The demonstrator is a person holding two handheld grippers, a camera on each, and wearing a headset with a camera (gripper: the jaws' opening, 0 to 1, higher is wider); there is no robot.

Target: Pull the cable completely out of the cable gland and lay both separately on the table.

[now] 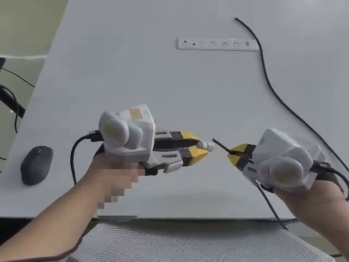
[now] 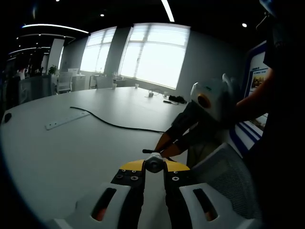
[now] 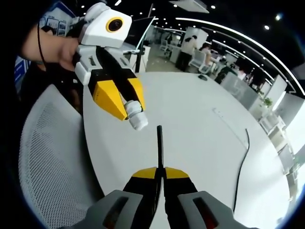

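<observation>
Above the table (image 1: 163,76), left tongs (image 2: 154,168) tight on gland (image 3: 137,118), right tongs (image 3: 160,172) on cable (image 3: 159,145)

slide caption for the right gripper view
Right gripper shut on black cable, its end clear of the white cable gland held by the left gripper

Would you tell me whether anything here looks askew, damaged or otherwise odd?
Nothing stands out. The left gripper grips the cable gland and the right gripper grips the cable, both above the table. Neither looks damaged.
</observation>
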